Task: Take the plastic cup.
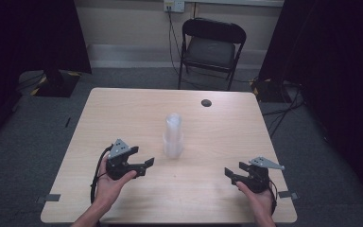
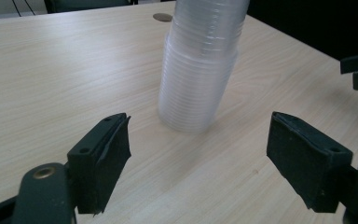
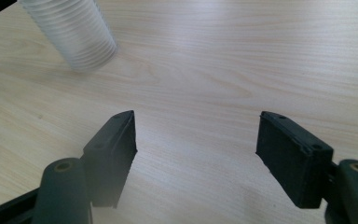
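Right now I have the stack of clear plastic cups (image 1: pixel 173 137) standing upright mid-bench, at about two o'clock from my left tool (image 1: pixel 141 166), which is nearer. Both tools are released and empty; the right tool (image 1: pixel 229 174) waits farther off.

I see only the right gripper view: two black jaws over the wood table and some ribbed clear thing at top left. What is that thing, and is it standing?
Observer: It is a stack of clear plastic cups, standing upright near the table's middle in the high view.
Operator: Where is the other claw?
Observer: The left claw is beside the stack, pointed at it, apart from it.
Operator: Is it holding a cup?
Observer: No. In the left gripper view its jaws stand open with bare wood between them; the stack is farther ahead.
Operator: Anything else on the table?
Observer: A small dark round spot near the far edge.
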Demonstrator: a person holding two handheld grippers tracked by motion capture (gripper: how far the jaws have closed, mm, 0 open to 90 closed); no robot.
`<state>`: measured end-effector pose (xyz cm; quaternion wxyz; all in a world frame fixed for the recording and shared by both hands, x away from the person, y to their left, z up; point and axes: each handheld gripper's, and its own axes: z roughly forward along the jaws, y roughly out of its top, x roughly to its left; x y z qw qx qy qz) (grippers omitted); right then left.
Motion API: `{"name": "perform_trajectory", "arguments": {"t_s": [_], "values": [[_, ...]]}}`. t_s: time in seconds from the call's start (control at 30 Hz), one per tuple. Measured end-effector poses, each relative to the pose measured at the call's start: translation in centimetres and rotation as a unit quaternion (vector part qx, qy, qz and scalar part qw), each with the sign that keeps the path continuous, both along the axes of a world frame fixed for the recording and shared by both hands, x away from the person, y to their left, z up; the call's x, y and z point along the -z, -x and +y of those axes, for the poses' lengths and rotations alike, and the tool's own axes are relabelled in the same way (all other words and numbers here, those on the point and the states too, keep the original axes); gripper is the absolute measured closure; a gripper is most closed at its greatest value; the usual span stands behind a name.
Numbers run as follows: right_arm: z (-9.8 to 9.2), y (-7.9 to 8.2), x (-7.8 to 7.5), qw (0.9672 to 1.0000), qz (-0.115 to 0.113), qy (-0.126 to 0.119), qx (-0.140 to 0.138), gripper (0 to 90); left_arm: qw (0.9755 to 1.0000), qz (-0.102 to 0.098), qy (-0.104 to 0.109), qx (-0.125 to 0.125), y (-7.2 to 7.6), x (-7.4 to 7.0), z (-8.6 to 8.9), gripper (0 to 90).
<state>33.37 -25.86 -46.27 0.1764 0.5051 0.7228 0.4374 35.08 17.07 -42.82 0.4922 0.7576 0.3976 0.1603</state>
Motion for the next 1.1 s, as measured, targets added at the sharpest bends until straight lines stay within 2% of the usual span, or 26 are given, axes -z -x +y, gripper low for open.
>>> {"name": "perform_trajectory", "arguments": {"t_s": [0.17, 0.23, 0.4, 0.57, 0.6, 0.8, 1.1], "values": [[0.4, 0.0, -0.1, 1.0, -0.005, 0.006, -0.004, 28.6, 0.9998, -0.006, 0.007, 0.017, -0.5, -0.9, -0.7, 21.0], [0.6, 0.0, 0.0, 1.0, -0.003, 0.005, -0.008, 28.5, 0.9996, -0.013, 0.001, 0.024, -0.8, -1.3, -1.1, 20.8], [0.7, 0.1, 0.0, 0.9999, -0.005, 0.008, -0.01, 28.5, 0.9992, -0.029, 0.004, 0.027, -1.3, -1.9, -1.8, 18.0], [0.9, 0.1, 0.1, 0.9999, -0.002, 0.008, -0.014, 28.5, 0.998, -0.045, -0.009, 0.044, -2.1, -2.6, -2.6, 15.8], [0.9, 0.1, 0.1, 0.9999, -0.002, 0.008, -0.014, 28.5, 0.9979, -0.039, -0.011, 0.05, -2.4, -2.8, -2.8, 15.8], [1.0, 0.1, 0.1, 0.9998, -0.003, 0.011, -0.016, 28.6, 0.9972, -0.05, -0.001, 0.054, -3.5, -3.5, -3.6, 20.8], [1.1, 0.0, 0.3, 0.9997, 0.0, 0.012, -0.019, 28.5, 0.9962, -0.065, 0.009, 0.057, -5.7, -4.5, -4.7, 19.3]]}}
